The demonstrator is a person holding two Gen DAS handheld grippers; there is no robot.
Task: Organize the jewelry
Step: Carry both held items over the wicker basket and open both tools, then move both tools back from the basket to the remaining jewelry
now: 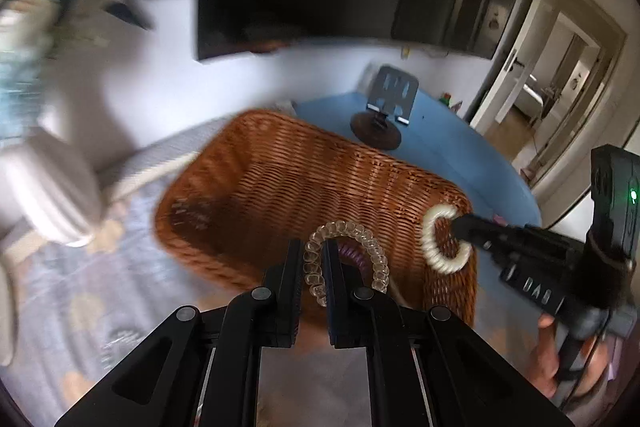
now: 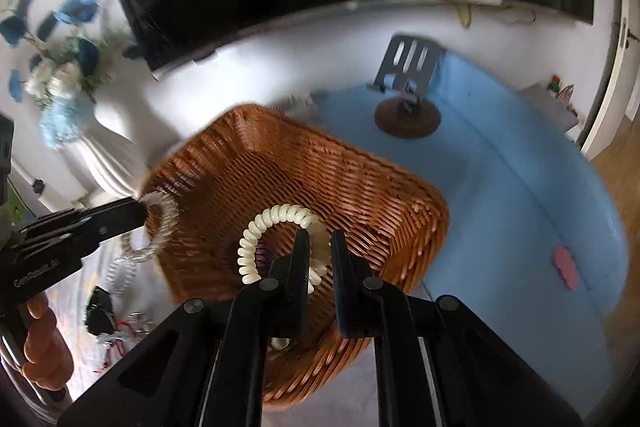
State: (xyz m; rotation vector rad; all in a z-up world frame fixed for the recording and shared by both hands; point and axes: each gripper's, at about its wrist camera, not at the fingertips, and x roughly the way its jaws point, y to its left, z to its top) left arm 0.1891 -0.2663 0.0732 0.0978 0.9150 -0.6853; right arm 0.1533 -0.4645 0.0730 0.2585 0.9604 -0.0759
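Left gripper (image 1: 313,267) jaws nearly closed, pinching clear coil bracelet (image 1: 347,230); right gripper (image 2: 320,255) jaws slightly apart, cream coil bracelet (image 2: 280,217) hooked on left finger. Both hang above the wicker basket (image 2: 360,187) near rim.

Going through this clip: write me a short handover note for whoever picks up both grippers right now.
Left gripper: shut on the clear coil band, held over the wicker basket.
Right gripper: the cream coil band hangs on one finger over the basket; jaws look parted.
Done: something purple already lies in the basket.
Left: drop both bands in, then fetch the loose pieces beside the basket.
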